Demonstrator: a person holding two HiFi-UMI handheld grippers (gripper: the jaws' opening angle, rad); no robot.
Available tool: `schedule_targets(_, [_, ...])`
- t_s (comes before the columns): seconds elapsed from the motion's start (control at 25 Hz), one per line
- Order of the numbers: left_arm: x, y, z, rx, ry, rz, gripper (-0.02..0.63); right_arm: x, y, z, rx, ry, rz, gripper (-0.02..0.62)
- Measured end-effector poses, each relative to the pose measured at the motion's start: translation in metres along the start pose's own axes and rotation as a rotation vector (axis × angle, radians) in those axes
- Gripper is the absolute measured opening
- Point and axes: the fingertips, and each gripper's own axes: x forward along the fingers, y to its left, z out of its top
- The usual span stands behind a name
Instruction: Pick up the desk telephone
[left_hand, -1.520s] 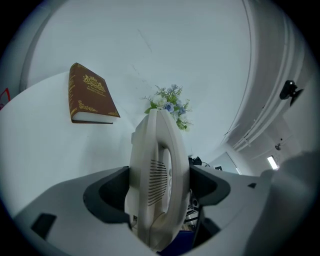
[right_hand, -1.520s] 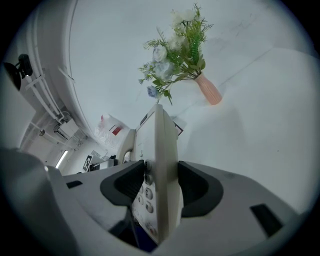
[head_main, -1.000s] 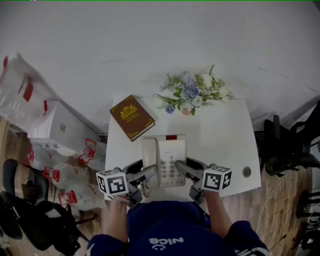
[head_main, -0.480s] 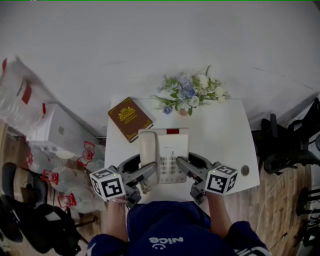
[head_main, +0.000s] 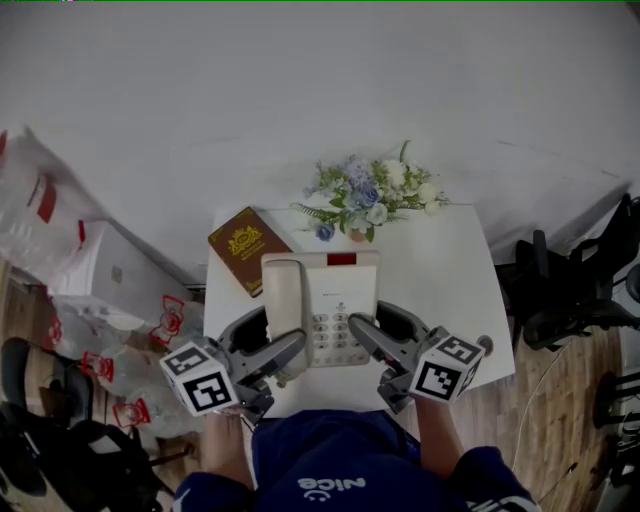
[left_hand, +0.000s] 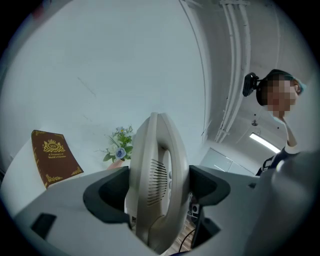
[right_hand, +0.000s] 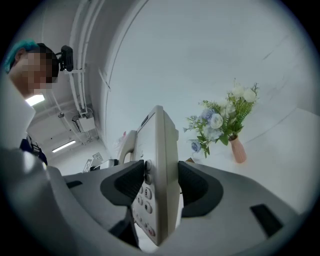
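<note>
The beige desk telephone (head_main: 322, 308), handset on its left side, hangs lifted above the white table (head_main: 445, 270). My left gripper (head_main: 292, 352) is shut on the phone's near left corner, its jaws pressing the handset end (left_hand: 156, 180). My right gripper (head_main: 358, 332) is shut on the near right edge by the keypad (right_hand: 159, 195). In both gripper views the phone (right_hand: 155, 150) stands edge-on between the dark pads.
A brown book (head_main: 240, 248) lies at the table's back left, also seen in the left gripper view (left_hand: 52, 157). A pink vase of flowers (head_main: 366, 195) stands at the back centre (right_hand: 222, 122). Plastic bags and a box (head_main: 110, 275) sit left of the table; black chairs (head_main: 560, 290) right.
Both grippers have raised the telephone off the table toward the camera; it now looks larger and covers the book's near corner.
</note>
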Motion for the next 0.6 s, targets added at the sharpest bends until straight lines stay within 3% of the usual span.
schedule_targets(0.6, [0.005, -0.030, 0.039, 0.109, -0.053, -0.044, 0.377, -0.005, 0.023, 0.048, -0.098, -0.107, 0.035, 0.230])
